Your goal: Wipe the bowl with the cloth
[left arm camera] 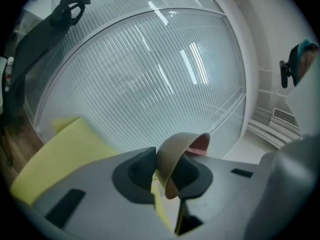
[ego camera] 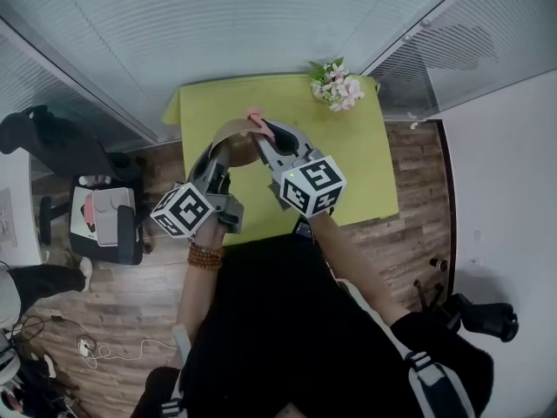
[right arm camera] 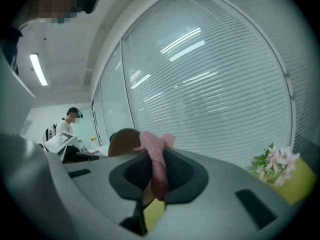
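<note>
Pink cloth [right arm camera: 152, 156] clamped in the right gripper [right arm camera: 157, 179] presses at the brown bowl [left arm camera: 177, 149], steadied by the left gripper [left arm camera: 167, 176] pinching its rim.

- Bowl [left arm camera: 176, 154]: its lower rim is hidden between the fingers [left arm camera: 132, 176] of the left gripper [left arm camera: 169, 176].
- Cloth [right arm camera: 156, 169]: its lower end is hidden inside the right gripper [right arm camera: 159, 178], and it covers much of the bowl behind.
- Desk [ego camera: 370, 164]: the edge below the bowl is covered by the person's arms.

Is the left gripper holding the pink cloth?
No, the left gripper is clamped on the rim of the brown bowl; the pink cloth is pinched in the right gripper.
</note>
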A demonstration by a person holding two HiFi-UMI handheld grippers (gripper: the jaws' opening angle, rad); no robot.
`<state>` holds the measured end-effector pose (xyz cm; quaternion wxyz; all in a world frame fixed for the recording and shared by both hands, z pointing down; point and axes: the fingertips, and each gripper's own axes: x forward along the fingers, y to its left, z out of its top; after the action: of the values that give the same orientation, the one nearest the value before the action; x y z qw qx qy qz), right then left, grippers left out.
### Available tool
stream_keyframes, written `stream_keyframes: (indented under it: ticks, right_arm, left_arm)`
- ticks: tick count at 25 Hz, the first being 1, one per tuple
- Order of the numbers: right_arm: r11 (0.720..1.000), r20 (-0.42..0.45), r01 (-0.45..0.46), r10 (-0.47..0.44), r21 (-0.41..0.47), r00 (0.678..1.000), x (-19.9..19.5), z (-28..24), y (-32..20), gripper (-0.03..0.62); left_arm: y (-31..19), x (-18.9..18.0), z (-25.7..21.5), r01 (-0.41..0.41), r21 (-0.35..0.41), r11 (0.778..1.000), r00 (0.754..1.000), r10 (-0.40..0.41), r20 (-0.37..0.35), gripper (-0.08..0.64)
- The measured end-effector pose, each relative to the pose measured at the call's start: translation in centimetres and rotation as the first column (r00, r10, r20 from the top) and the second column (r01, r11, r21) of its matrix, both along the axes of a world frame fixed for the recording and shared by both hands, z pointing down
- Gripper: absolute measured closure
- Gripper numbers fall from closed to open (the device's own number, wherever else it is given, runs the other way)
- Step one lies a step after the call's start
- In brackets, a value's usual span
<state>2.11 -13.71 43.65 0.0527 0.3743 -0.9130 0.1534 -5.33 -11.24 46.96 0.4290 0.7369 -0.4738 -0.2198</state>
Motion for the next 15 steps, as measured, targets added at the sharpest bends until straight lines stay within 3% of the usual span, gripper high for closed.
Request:
stream_keyframes:
  ticks: [6, 12, 15]
  right_arm:
    - [0.984, 0.136, 0.014, 0.010, -0.177, 0.991, -0.3, 1.6, 0.1, 0.549]
    - [0.902, 0.301, 0.061, 0.078, -0.427, 0.951, -1.0, 4.3, 1.1, 0.555]
    - [0.861, 0.378, 0.115, 0.094, -0.495, 0.921, -1.4, 4.7, 1.5, 0.555]
  left_arm:
    - [0.4, -1.3, 1.0, 0.074, -0.029, 0.997, 0.997, -0.074, -0.015, 0.494]
    - [0.1, -2.5, 0.3, 0.125, 0.007, 0.992, 0.992, -0.125, 0.002, 0.492]
    - [-0.1, -2.5, 0.2, 0.130, 0.021, 0.991, 0.991, -0.129, -0.039, 0.491]
